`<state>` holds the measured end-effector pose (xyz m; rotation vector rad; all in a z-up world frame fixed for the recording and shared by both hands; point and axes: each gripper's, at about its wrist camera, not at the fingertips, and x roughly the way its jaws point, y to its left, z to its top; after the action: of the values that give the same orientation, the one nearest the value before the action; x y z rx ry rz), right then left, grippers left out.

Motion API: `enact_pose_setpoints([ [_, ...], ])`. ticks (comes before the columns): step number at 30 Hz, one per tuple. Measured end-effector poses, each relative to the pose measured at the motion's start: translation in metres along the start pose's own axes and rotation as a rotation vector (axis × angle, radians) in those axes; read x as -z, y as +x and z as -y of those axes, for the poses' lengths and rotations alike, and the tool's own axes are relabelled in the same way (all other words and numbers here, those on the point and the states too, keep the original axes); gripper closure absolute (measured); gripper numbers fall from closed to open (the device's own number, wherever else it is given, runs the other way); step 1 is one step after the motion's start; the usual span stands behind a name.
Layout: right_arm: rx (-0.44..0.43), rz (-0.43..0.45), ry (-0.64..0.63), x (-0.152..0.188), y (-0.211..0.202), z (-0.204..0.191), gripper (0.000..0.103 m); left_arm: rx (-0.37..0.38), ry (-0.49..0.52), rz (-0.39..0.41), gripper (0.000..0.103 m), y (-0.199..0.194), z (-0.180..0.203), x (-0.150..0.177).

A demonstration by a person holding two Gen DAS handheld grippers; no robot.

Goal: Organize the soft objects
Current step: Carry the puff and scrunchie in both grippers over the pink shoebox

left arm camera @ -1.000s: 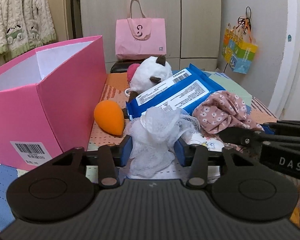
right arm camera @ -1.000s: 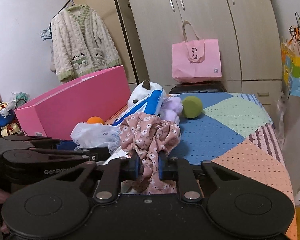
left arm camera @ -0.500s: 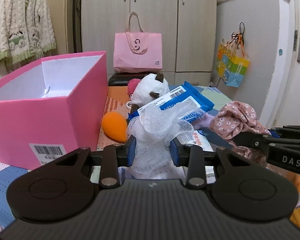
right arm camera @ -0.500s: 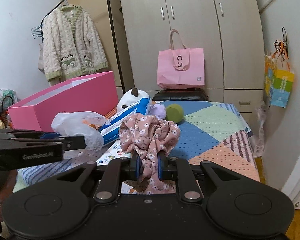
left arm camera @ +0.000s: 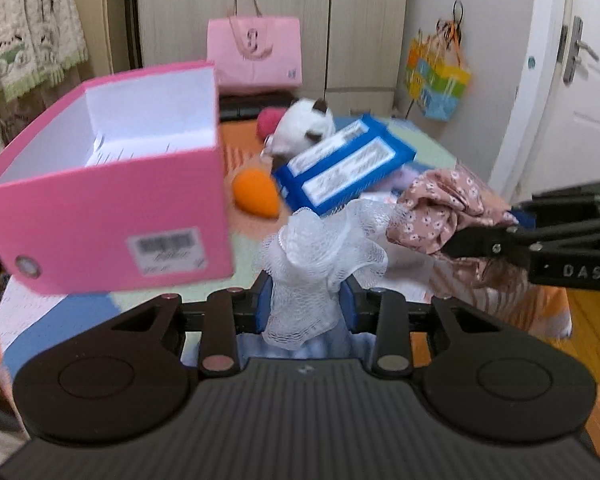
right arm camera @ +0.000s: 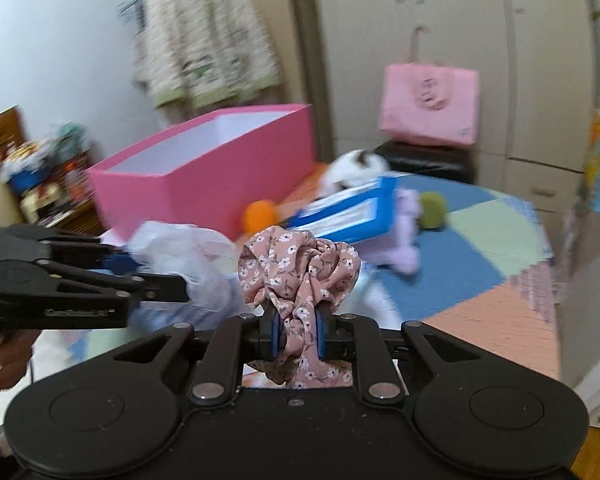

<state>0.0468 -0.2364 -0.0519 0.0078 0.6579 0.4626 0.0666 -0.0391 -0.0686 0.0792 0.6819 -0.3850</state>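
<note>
- Left gripper (left arm camera: 306,300): the fingers are closed to a narrow gap and clamp the white mesh puff (left arm camera: 324,256). The puff bulges above the fingers and its tail hangs below them, so its long axis runs roughly vertical.
- Right gripper (right arm camera: 296,336): the fingers are nearly together and pinch the floral scrunchie (right arm camera: 298,272). Its bunched loop stands above the fingers and a fold hangs below them.
- Both items are held in the air above the patchwork bed cover (right arm camera: 496,236), on the open side of the pink box (left arm camera: 104,216), to the box's right in the left wrist view.
- The puff and the scrunchie are just beside each other; whether they touch cannot be told.
- Left wrist view only: the white inside of the pink box and its barcode label (left arm camera: 166,246).
- Right wrist view only: a green ball (right arm camera: 432,210) and a lilac plush (right arm camera: 404,240), beyond the blue packs (right arm camera: 352,216) from the box.
- Both views are motion-blurred.
</note>
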Motion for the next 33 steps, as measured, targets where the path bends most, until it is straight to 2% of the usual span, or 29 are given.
enact_pose_setpoints([
  [7,-0.162,-0.100,-0.024,-0.015,0.009,-0.033,0.083,0.033,0.002,-0.063,0.070,-0.025,-0.025,-0.003],
  [10,-0.209,-0.118,-0.035,-0.025,0.012,-0.043,0.083,0.067,-0.006,-0.083,0.070,-0.037,-0.039,-0.011],
  [12,-0.228,-0.118,-0.045,-0.035,0.013,-0.050,0.083,0.060,-0.002,-0.082,0.070,-0.044,-0.046,-0.016],
  [19,-0.252,-0.080,-0.088,-0.072,0.017,-0.069,0.082,0.037,0.012,-0.056,0.070,-0.063,-0.071,-0.044],
  [24,-0.273,-0.043,-0.093,-0.101,0.028,-0.078,0.081,0.012,0.048,0.012,0.070,-0.070,-0.082,-0.066],
  [28,-0.268,-0.016,-0.077,-0.125,0.041,-0.077,0.081,0.010,0.065,0.045,0.070,-0.065,-0.088,-0.085],
  [33,-0.263,-0.012,-0.106,-0.153,0.064,-0.074,0.081,-0.036,0.143,0.073,0.070,-0.048,-0.095,-0.108],
])
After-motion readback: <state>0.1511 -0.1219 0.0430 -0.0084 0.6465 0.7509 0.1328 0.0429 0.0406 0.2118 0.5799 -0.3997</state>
